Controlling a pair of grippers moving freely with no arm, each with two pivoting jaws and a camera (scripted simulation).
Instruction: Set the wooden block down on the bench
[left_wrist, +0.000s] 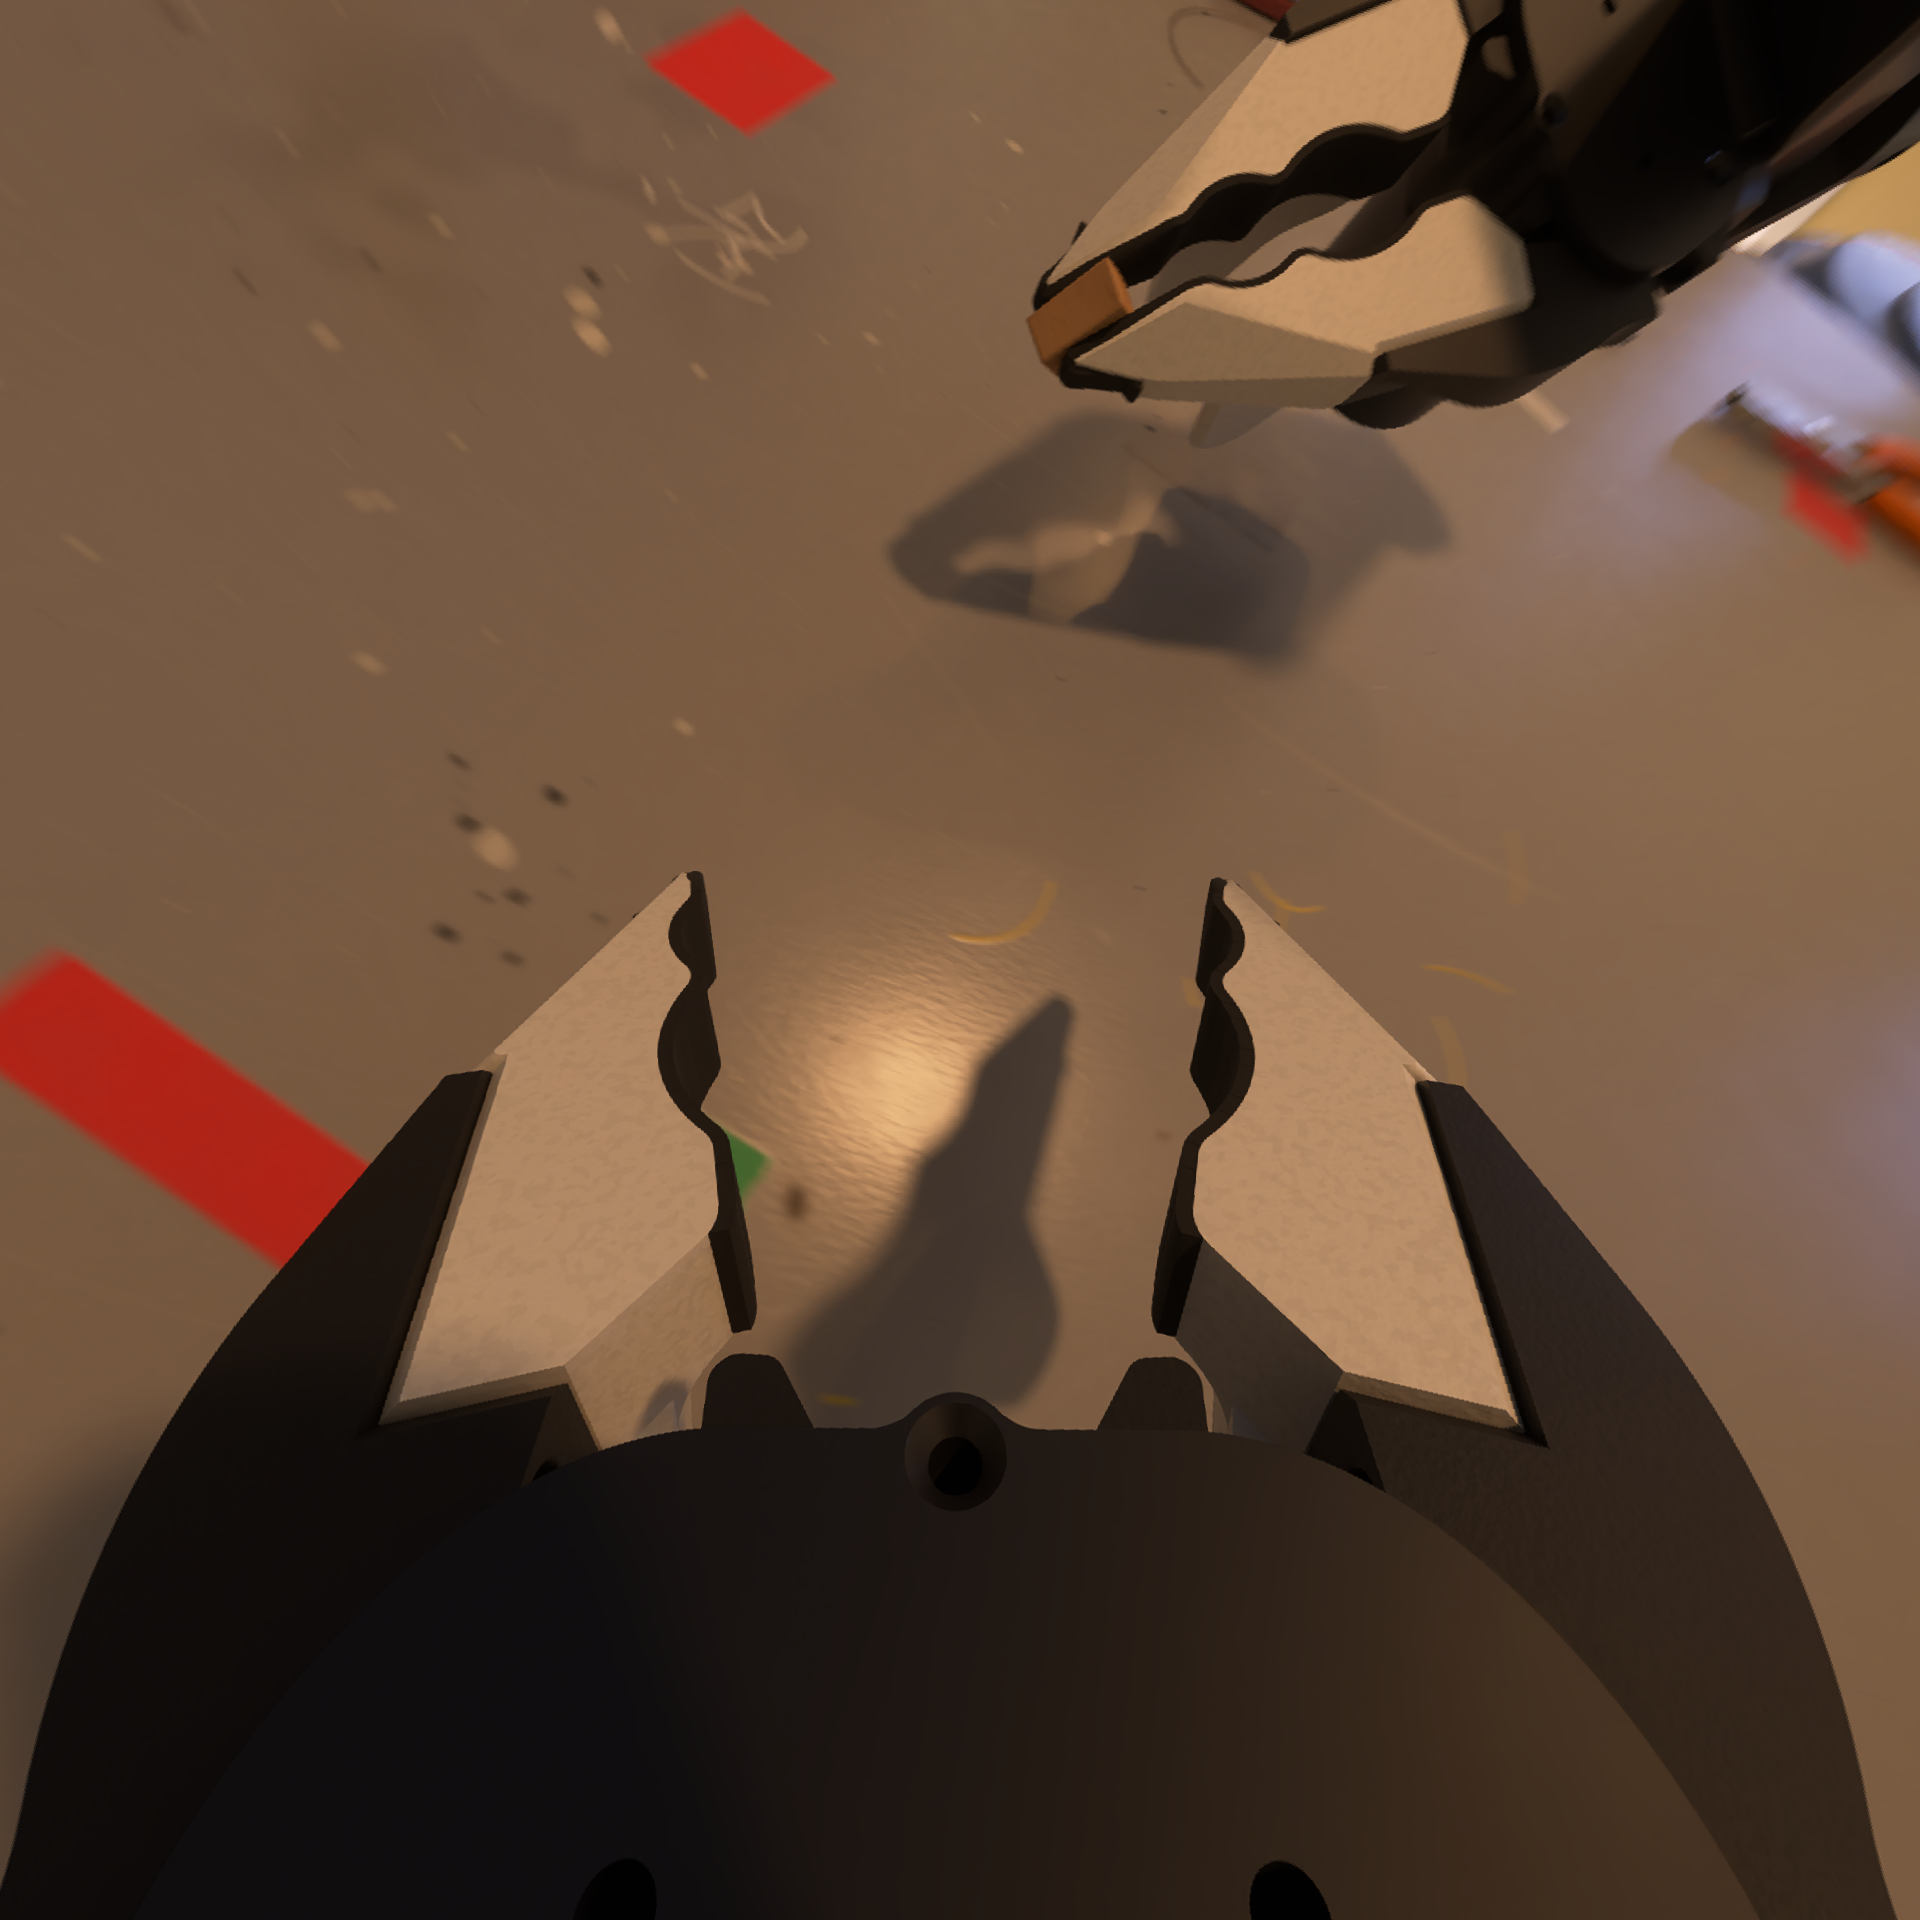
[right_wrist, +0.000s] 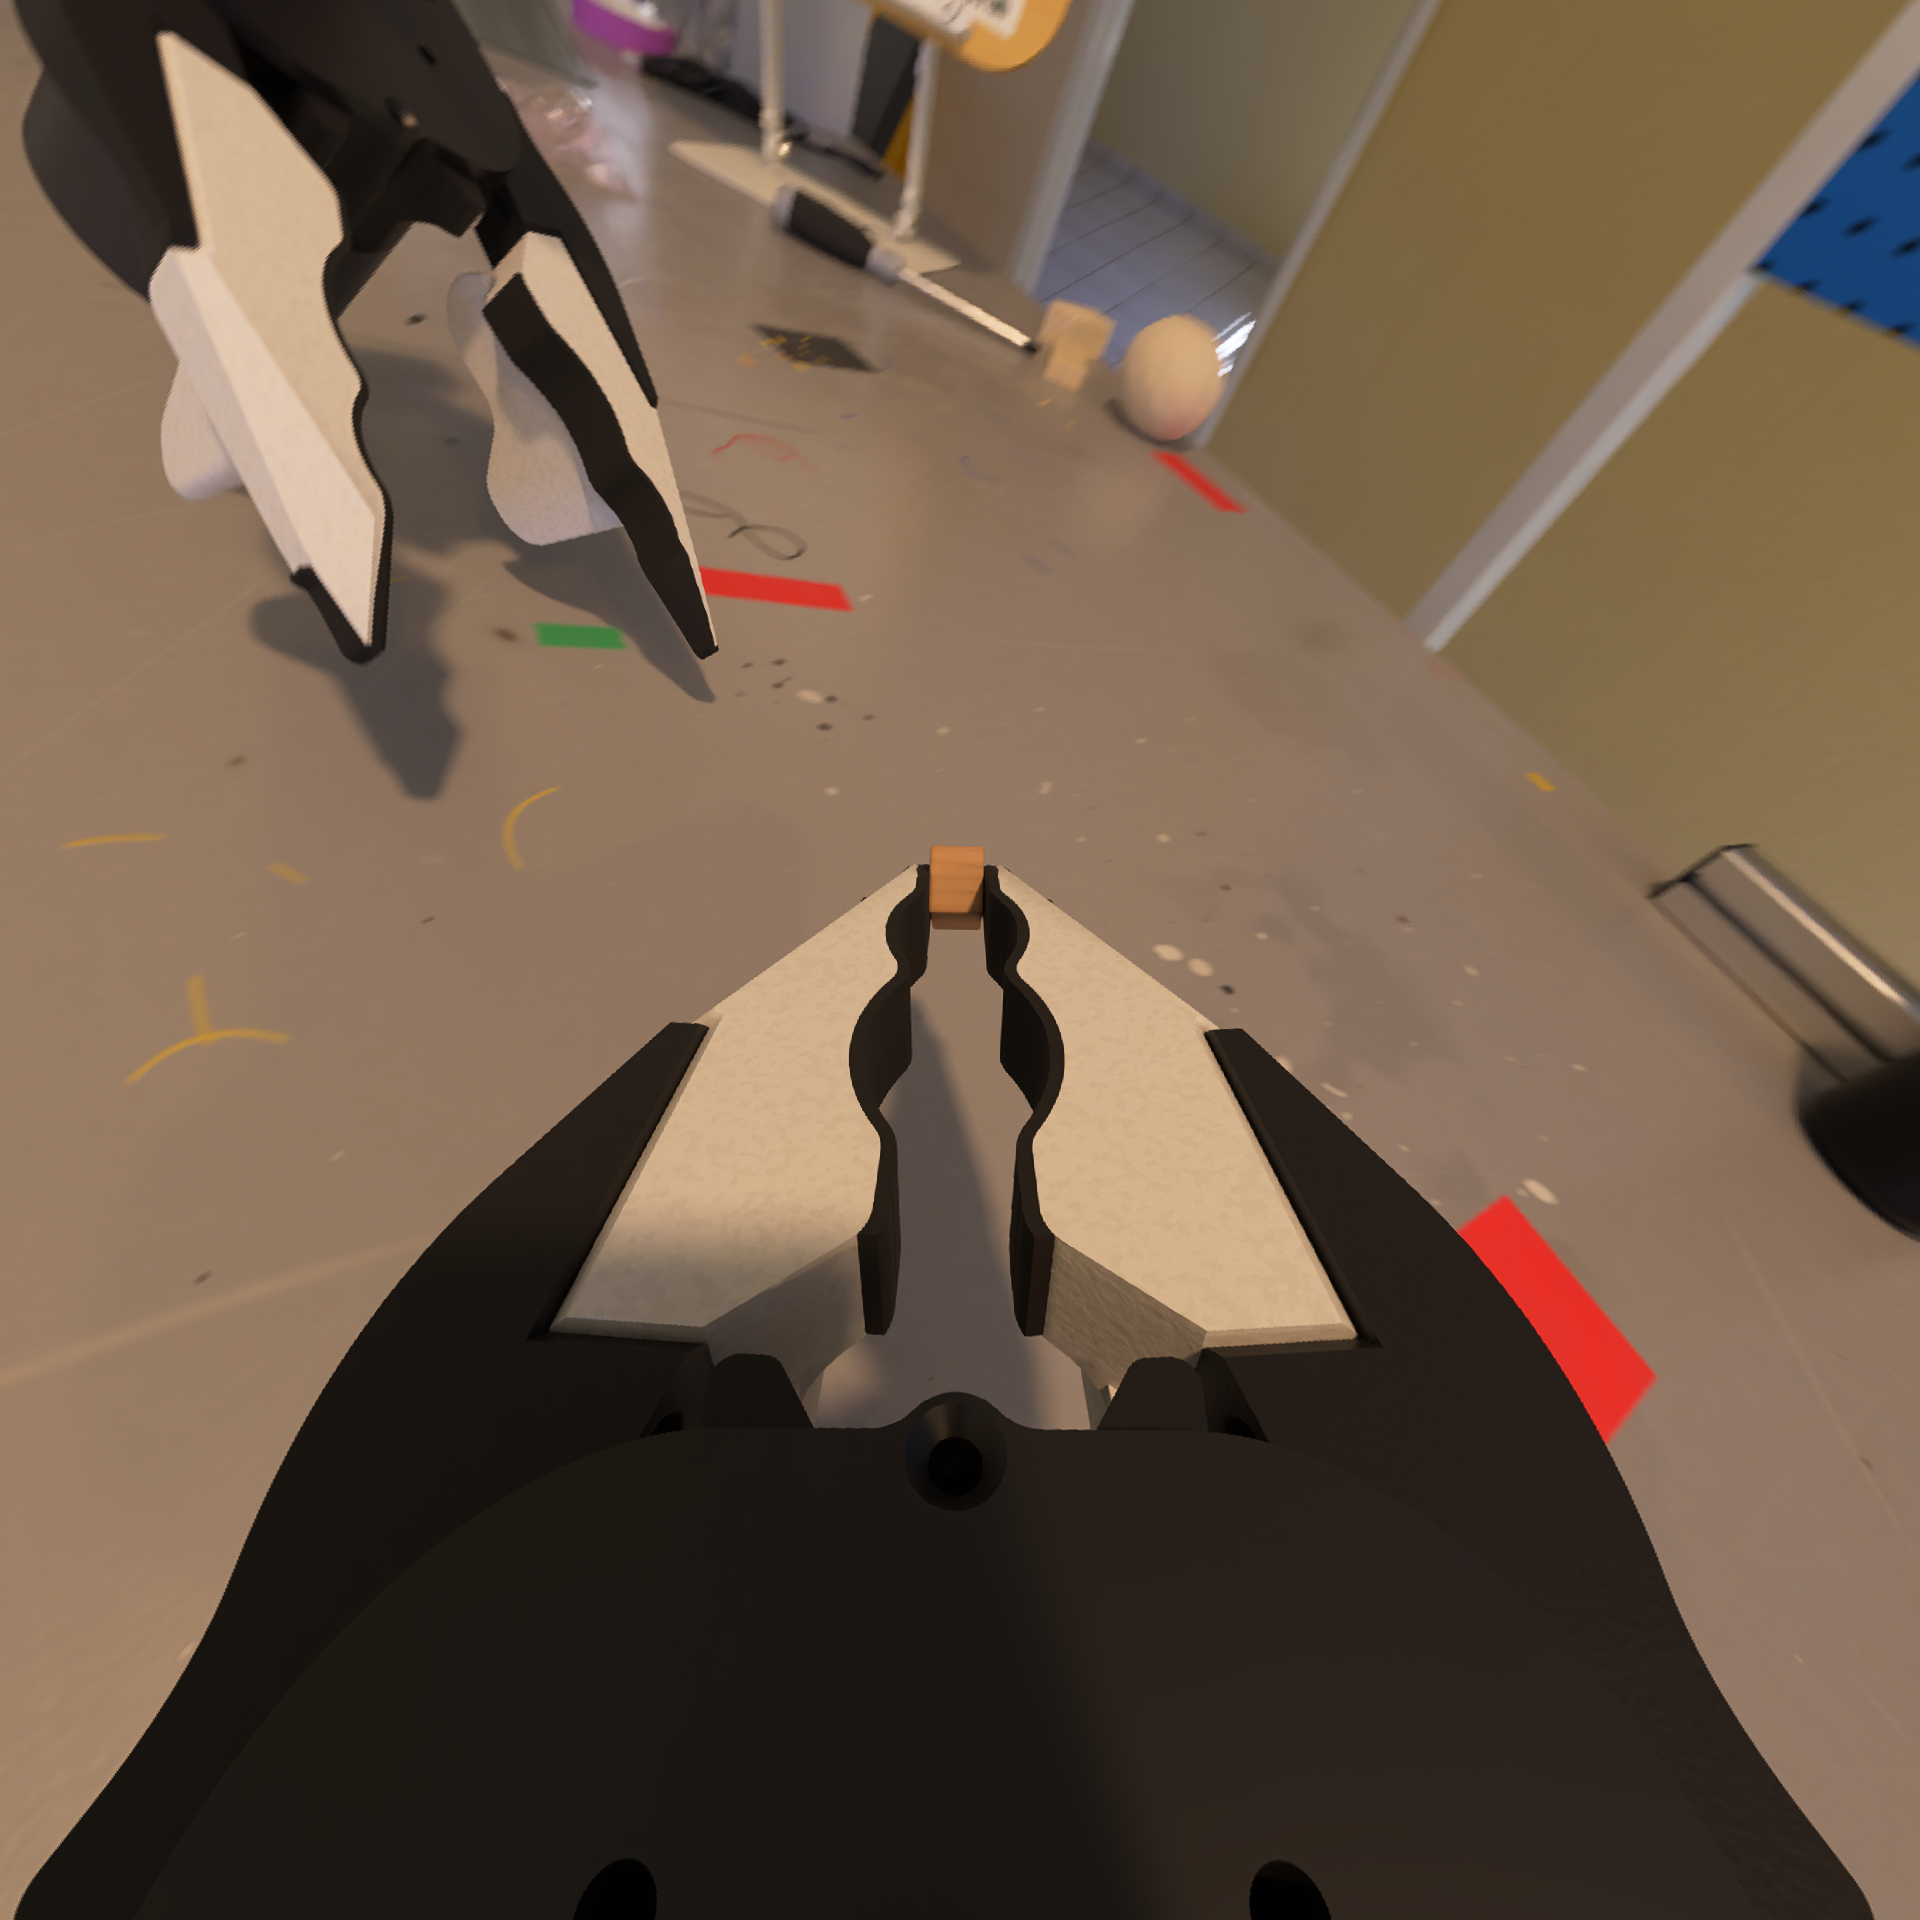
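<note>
A small orange-brown wooden block (right_wrist: 956, 883) is pinched between the fingertips of my right gripper (right_wrist: 956, 891), held above the grey bench (right_wrist: 1143, 727). In the left wrist view the same block (left_wrist: 1078, 310) shows at the tip of the right gripper (left_wrist: 1070, 322), up and to the right, with its shadow on the bench below. My left gripper (left_wrist: 956, 883) is open and empty, hovering low over the bench (left_wrist: 520, 571). It also shows in the right wrist view (right_wrist: 530, 644) at the upper left, fingers spread and pointing down.
Red tape strips (left_wrist: 156, 1101) (right_wrist: 774, 587) (right_wrist: 1558, 1320) and a green strip (right_wrist: 580, 636) lie on the bench. At the far end sit a screwdriver (right_wrist: 883, 255), pale wooden blocks (right_wrist: 1075, 338) and a pale ball (right_wrist: 1174, 374). A metal bar (right_wrist: 1787, 956) lies at the right edge. Orange-handled tools (left_wrist: 1849, 478) lie at right.
</note>
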